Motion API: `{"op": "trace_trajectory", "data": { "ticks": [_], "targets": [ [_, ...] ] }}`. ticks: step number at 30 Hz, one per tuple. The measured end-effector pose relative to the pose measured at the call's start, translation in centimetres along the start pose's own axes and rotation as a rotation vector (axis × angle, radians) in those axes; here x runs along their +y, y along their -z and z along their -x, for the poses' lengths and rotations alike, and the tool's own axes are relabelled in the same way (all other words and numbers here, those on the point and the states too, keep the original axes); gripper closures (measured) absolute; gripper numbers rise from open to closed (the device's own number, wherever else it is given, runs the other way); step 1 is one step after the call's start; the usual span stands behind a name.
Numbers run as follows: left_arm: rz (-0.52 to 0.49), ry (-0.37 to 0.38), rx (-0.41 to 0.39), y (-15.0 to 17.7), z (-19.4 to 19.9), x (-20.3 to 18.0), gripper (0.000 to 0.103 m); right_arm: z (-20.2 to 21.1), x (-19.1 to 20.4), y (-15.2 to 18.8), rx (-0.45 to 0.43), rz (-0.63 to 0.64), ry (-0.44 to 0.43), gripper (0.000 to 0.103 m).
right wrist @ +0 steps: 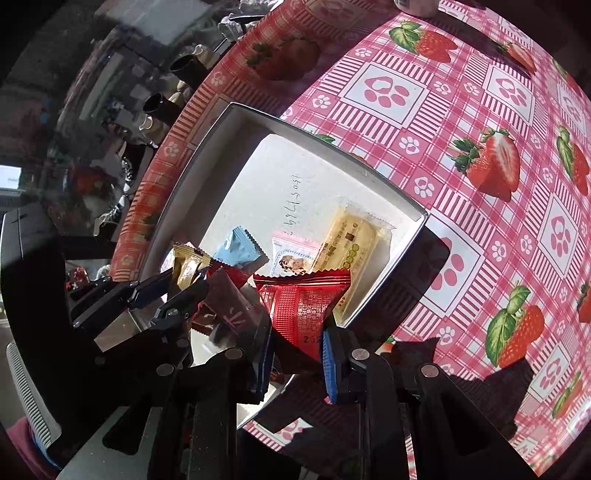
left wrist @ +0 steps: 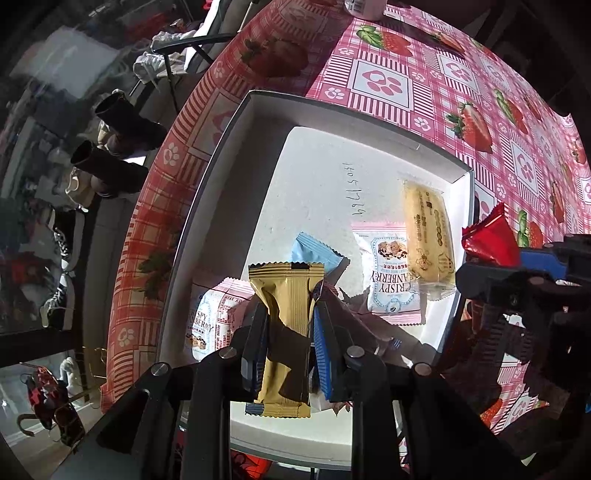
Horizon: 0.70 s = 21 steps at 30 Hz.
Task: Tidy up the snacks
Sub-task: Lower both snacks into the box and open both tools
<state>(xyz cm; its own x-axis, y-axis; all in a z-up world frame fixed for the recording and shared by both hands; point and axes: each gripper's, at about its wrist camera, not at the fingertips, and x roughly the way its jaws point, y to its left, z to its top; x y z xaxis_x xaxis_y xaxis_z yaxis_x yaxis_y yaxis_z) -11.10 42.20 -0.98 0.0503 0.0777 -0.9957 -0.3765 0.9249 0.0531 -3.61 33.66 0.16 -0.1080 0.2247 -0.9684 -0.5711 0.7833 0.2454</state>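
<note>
My left gripper (left wrist: 289, 308) points straight down over a white shallow box (left wrist: 225, 147) and is shut on a gold snack packet (left wrist: 284, 295), which hangs upright between its pads. My right gripper (right wrist: 297, 332) is shut on a red snack packet (right wrist: 304, 301) over the box's (right wrist: 207, 147) near right corner. Each gripper shows in the other's view: the right one (left wrist: 493, 260) with its red packet (left wrist: 487, 240), the left one (right wrist: 186, 278) with its gold packet (right wrist: 186, 266). Inside the box lie a yellow packet (left wrist: 428, 236), two cranberry packets (left wrist: 391, 273), a blue packet (left wrist: 314, 254) and a dark brown packet (right wrist: 229, 314).
The box sits near the left edge of a table under a pink strawberry cloth (left wrist: 480, 122). Beyond that edge, boots (left wrist: 110, 166) and sneakers (left wrist: 62, 295) stand on the floor. A white container (left wrist: 364, 9) is at the table's far side.
</note>
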Motion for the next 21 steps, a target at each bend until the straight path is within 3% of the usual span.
{"op": "trace_trajectory", "data": {
  "ticks": [9,12,14,15,16,17,18,19,21],
  "targets": [
    [0.002,-0.004,0.014,-0.1,-0.7,0.1,0.077,-0.9,0.3,-0.6,0.019,0.012,0.014,0.079],
    [0.001,0.017,0.016,-0.2,-0.8,0.2,0.073,-1.4,0.5,-1.0,0.029,0.014,0.024,0.079],
    [0.004,0.017,0.009,-0.2,-0.7,0.2,0.061,-1.9,0.6,-1.3,0.039,0.013,0.024,0.079],
    [0.008,0.014,0.005,-0.3,-0.6,0.3,0.046,-2.1,0.7,-1.4,0.047,0.012,0.022,0.079],
    [0.013,0.011,0.001,-0.3,-0.5,0.4,0.033,-2.2,0.7,-1.4,0.056,0.01,0.019,0.075],
    [0.018,0.006,-0.008,-0.3,-0.3,0.4,0.029,-2.3,0.8,-1.4,0.057,0.01,0.019,0.066],
    [0.018,-0.01,-0.016,-0.3,-0.1,0.5,0.025,-2.3,0.9,-1.4,0.053,0.01,0.021,0.045],
    [0.018,-0.029,-0.017,-0.2,0.0,0.5,0.023,-2.2,1.0,-1.4,0.047,0.01,0.023,0.036],
    [0.013,-0.048,0.0,-0.3,-0.2,0.5,0.023,-1.9,1.1,-1.3,0.032,0.008,0.03,0.031]
  ]
}}
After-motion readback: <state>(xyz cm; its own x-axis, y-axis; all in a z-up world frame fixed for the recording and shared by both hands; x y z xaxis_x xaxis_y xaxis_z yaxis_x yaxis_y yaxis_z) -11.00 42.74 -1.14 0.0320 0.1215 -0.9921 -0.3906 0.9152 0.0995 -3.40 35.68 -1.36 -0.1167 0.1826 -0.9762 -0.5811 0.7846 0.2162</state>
